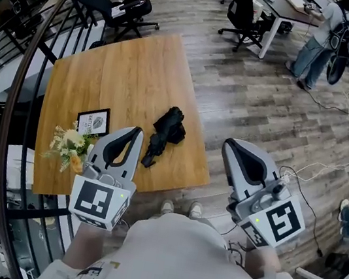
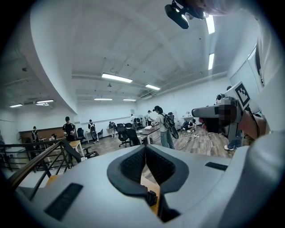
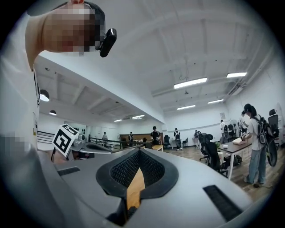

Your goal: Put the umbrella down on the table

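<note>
A folded black umbrella point(image 1: 165, 134) lies on the wooden table point(image 1: 132, 75), near its front right corner, with nothing holding it. My left gripper point(image 1: 139, 131) hovers just left of the umbrella, above the table's front edge; its jaws are shut and empty. My right gripper point(image 1: 227, 143) hangs off the table to the right, over the floor, also shut with nothing in it. In the left gripper view the left gripper point(image 2: 145, 147) points level across the room, its jaws meeting at the tip. The right gripper view shows the right gripper point(image 3: 139, 150) closed, with a strip of table point(image 3: 132, 191) behind it.
A small framed picture point(image 1: 93, 121) and a bunch of flowers point(image 1: 69, 144) stand at the table's front left. A black railing point(image 1: 39, 60) runs along the left. Office chairs point(image 1: 123, 8) stand beyond the table. A person point(image 1: 321, 34) stands at a far desk. Cables point(image 1: 329, 168) trail on the floor.
</note>
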A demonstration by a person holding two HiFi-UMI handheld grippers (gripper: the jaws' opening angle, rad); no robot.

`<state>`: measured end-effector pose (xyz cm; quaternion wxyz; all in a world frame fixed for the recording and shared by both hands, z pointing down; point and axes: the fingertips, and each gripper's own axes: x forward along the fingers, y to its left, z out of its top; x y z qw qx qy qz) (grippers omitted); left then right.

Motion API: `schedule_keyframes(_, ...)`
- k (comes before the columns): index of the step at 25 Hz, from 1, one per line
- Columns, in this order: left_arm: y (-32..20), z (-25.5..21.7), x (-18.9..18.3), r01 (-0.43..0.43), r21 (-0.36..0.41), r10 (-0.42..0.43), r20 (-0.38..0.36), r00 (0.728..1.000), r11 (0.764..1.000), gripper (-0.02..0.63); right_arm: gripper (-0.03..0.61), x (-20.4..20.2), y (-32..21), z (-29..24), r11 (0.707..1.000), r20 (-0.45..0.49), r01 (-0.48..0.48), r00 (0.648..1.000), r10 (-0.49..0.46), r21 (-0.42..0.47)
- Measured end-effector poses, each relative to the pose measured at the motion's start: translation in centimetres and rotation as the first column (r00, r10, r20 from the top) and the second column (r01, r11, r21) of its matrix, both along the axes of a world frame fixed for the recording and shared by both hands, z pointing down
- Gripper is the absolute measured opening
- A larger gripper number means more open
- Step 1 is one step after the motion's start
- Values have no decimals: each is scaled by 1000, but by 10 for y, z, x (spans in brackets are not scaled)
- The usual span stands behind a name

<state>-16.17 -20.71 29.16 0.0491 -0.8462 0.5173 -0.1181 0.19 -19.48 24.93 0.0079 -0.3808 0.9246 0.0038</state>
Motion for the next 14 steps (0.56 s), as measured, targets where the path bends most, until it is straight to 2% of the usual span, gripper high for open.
schedule_keyframes(14, -17, 1, 3, -4, -32, 4, -14, 1000, 999, 18, 26, 9, -14, 1, 1000, 2, -23, 1000, 24, -12)
